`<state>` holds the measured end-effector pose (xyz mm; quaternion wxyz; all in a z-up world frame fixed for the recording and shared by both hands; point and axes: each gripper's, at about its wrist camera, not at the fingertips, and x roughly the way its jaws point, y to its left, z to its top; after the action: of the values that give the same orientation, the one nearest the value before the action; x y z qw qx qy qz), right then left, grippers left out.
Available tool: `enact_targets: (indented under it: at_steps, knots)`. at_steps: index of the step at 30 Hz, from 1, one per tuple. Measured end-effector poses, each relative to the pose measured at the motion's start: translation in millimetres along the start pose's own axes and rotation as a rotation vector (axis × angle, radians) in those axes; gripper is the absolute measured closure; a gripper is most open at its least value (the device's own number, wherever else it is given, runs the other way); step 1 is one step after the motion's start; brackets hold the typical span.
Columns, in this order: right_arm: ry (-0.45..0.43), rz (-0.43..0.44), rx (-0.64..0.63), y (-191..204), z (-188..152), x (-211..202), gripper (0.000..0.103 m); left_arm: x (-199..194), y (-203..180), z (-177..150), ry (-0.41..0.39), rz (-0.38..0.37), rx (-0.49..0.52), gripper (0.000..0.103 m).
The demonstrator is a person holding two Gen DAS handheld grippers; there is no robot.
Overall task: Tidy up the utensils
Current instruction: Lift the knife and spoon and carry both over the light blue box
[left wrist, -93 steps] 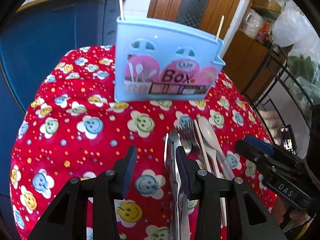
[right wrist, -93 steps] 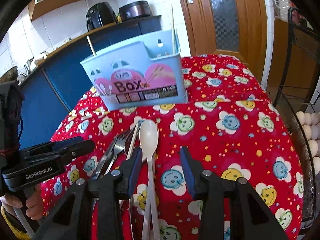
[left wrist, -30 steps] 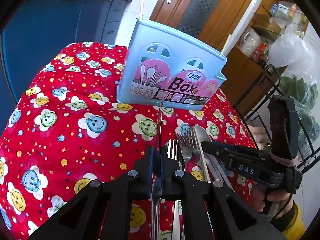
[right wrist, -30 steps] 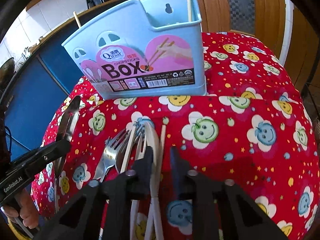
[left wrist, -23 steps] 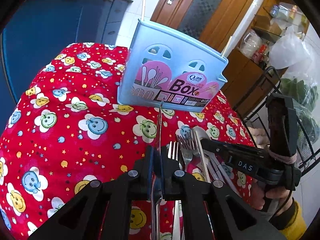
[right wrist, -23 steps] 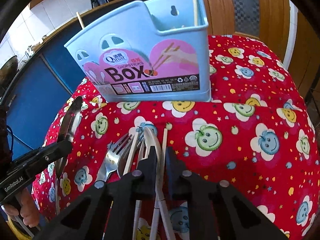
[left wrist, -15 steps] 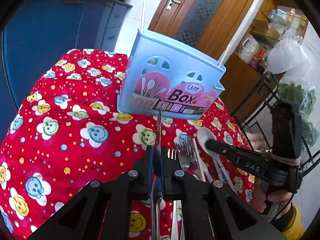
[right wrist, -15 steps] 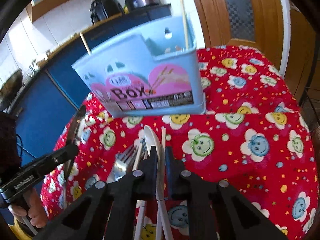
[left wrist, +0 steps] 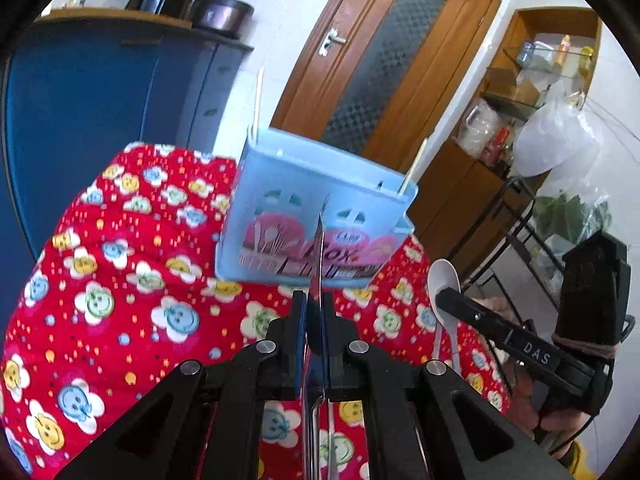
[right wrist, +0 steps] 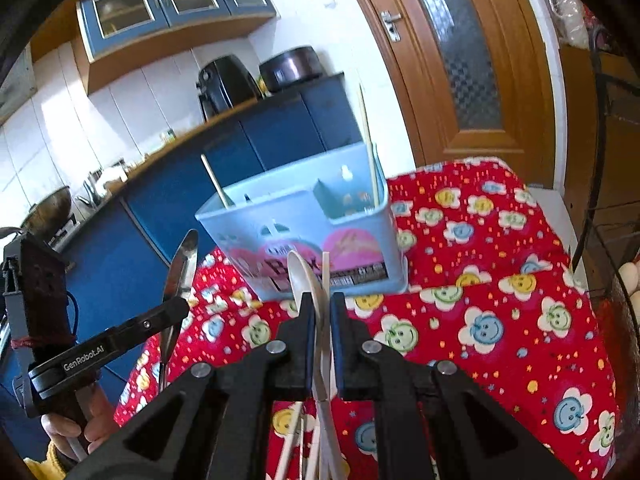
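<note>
**Both claws loaded, box ahead**

My left gripper (left wrist: 315, 308) is clamped on a metal spoon (right wrist: 182, 264), which I see edge-on between my blue pads; from the right wrist view its bowl sticks up above the jaws. My right gripper (right wrist: 321, 312) is clenched on a white plastic spoon (left wrist: 443, 280) with a pale chopstick (right wrist: 326, 276) pressed alongside it, both pointing up and forward. Straight ahead of both claws stands the light blue chopstick box (right wrist: 304, 220) on the red smiley-flower tablecloth (left wrist: 120, 280). Two chopsticks already stand in it, one at each end, leaning on the rim. More pale handles hang below my right jaws, too blurred to sort out. Behind the box are blue cabinets (left wrist: 100, 92) and a wooden door (left wrist: 380, 60).
</note>
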<state>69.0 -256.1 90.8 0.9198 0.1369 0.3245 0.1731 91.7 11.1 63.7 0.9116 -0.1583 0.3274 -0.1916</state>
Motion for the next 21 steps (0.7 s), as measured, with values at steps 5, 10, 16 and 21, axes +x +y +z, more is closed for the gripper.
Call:
enact_targets:
  at_steps: [5, 10, 16, 21]
  knots:
    - [-0.065, 0.016, -0.001, 2, 11, -12, 0.094, -7, -8, 17, -0.052, -0.014, 0.007, 0.097]
    - [-0.103, 0.02, -0.004, 3, 21, -18, 0.094, -11, -15, 34, -0.102, -0.027, 0.011, 0.097]
    - [-0.14, 0.014, -0.012, 3, 34, -23, 0.094, -12, -21, 55, -0.154, -0.031, 0.017, 0.097]
    - [-0.163, 0.004, -0.018, 3, 46, -25, 0.094, -10, -25, 73, -0.19, -0.021, 0.025, 0.097]
